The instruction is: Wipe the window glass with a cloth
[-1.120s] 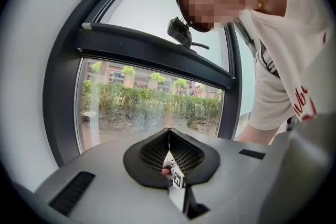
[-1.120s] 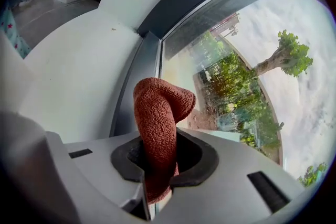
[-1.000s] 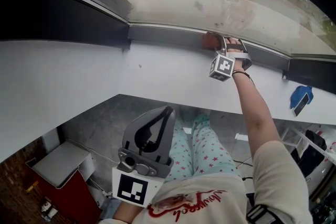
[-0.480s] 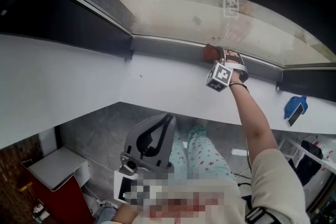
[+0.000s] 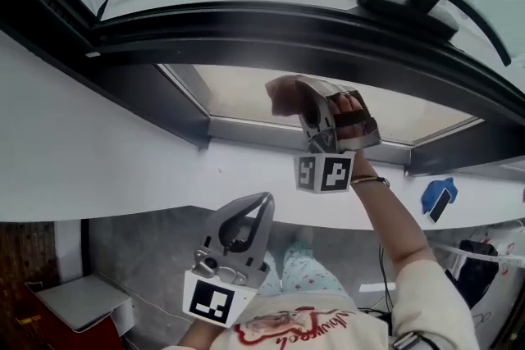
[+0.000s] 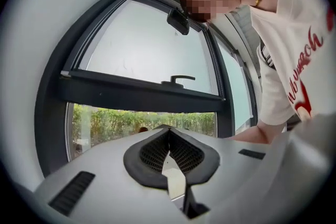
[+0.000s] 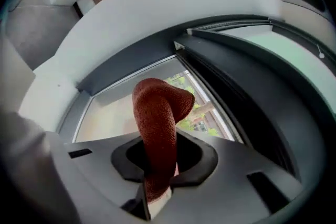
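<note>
My right gripper (image 5: 302, 97) is raised in front of the lower window glass (image 5: 238, 98) and is shut on a reddish-brown cloth (image 5: 281, 94). In the right gripper view the cloth (image 7: 157, 118) stands up out of the jaws, bunched at its top, with the glass (image 7: 113, 113) behind it. I cannot tell whether the cloth touches the pane. My left gripper (image 5: 262, 202) hangs low by the person's body, shut and holding nothing. In the left gripper view its tips (image 6: 168, 132) meet in front of the same lower pane (image 6: 121, 122).
A dark crossbar (image 5: 287, 33) splits the window, and a dark handle (image 5: 447, 0) sits on the upper sash. The white sill (image 5: 123, 168) runs under the frame, with a blue object (image 5: 437, 197) lying on it at the right. A red cabinet (image 5: 49, 315) stands at floor level, lower left.
My right gripper has lifted with the cloth from the bottom frame rail up over the lower glass. The head view has tilted upward. My left gripper stays low.
</note>
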